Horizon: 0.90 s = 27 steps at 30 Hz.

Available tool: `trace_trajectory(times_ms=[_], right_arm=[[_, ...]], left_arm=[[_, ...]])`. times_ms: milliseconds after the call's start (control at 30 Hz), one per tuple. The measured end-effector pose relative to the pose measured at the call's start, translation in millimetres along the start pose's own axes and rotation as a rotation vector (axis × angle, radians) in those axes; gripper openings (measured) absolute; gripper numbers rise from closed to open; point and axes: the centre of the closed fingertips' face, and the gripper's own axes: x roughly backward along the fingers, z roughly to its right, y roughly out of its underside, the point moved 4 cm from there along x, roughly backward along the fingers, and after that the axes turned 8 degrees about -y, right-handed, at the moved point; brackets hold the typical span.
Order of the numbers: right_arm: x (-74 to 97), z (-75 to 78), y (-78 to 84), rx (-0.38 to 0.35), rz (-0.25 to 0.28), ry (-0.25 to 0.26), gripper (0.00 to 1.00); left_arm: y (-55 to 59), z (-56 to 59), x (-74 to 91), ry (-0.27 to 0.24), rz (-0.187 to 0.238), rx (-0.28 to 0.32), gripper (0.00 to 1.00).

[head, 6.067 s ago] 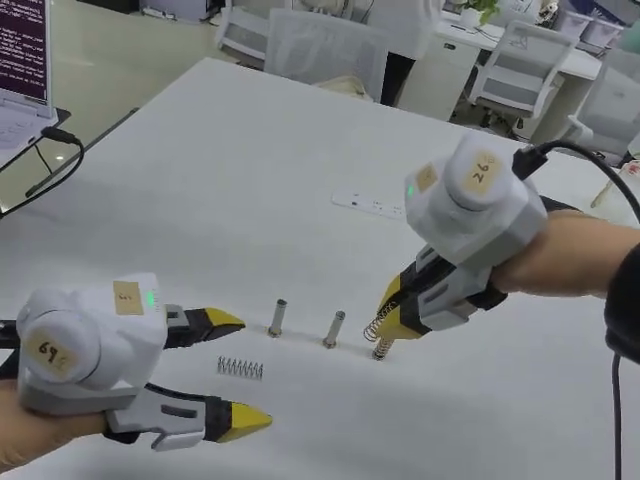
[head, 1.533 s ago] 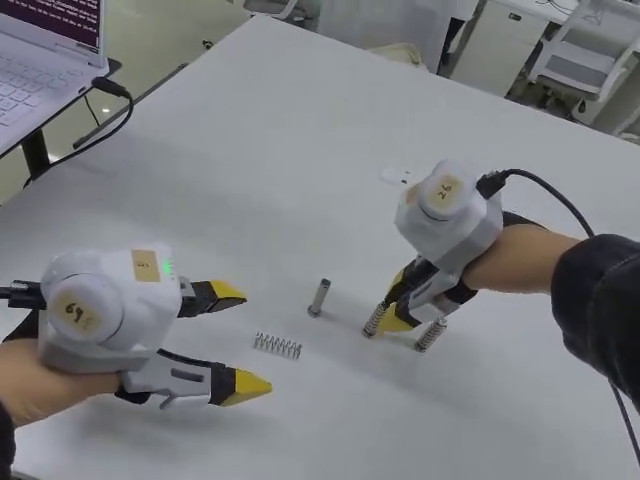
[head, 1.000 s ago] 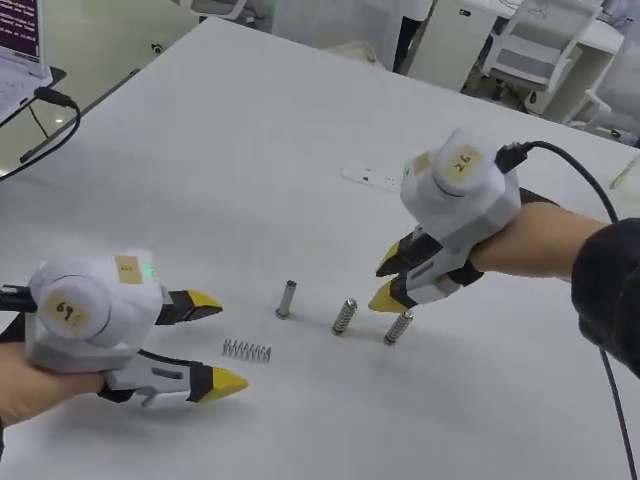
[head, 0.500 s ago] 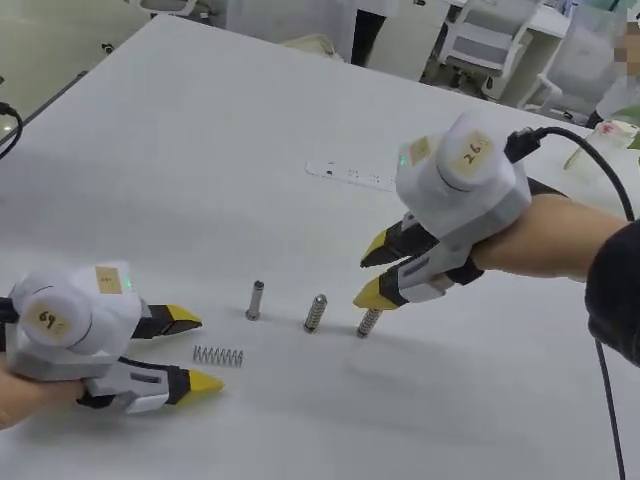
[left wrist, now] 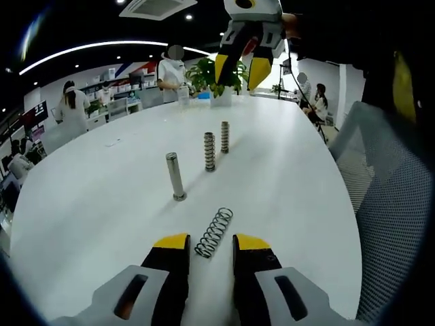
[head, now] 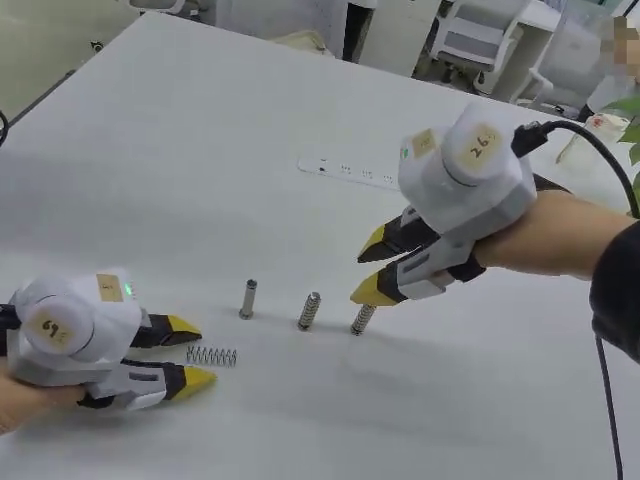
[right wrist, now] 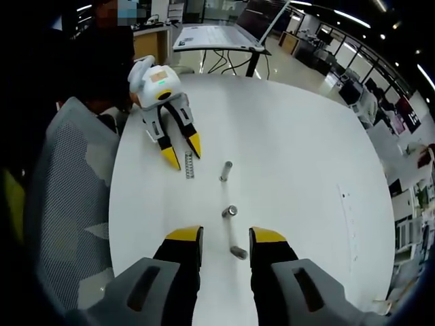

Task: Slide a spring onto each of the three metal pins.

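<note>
Tongs status: left tongs (left wrist: 212, 243) sit slightly parted over the loose spring (left wrist: 214, 232), which lies flat on the surface (head: 200, 150) with its near end between the two yellow tips; looks like a gap on both sides, so I'd say it's not gripped yet; just beyond it stands the bare pin (left wrist: 175, 176), upright, nothing on it; next along the row, the middle pin (left wrist: 209, 151) and the end pin (left wrist: 224, 136) each wear a spring already; so by my count that's two of three done, one left; what remains is pinching that last spring, tipping it upright and dropping it over the bare pin; right tongs (head: 367, 270) hover just above the end pin, jaws apart and empty, so that side looks finished; further back there's a white power strip (head: 345, 170) well apart from the row, and office chairs (head: 470, 45) past the surface edge.
</note>
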Motion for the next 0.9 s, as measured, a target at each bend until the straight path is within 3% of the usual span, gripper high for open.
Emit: trace_trajectory(times_ms=[367,667,900], right_arm=[[-1.9,-3.9,1.6,0.000,0.000,-0.008,0.25],[-4.6,-9.3,5.0,-0.004,0.014,-0.020,0.27],[-8.5,-18.8,6.7,-0.022,0.056,-0.044,0.37]], left_arm=[[1.5,-0.8,-0.1,-0.017,0.003,-0.006,0.03],[2.2,0.4,1.5,-0.018,-0.004,-0.003,0.03],[-3.7,7.3,7.0,-0.003,0.009,0.011,0.03]])
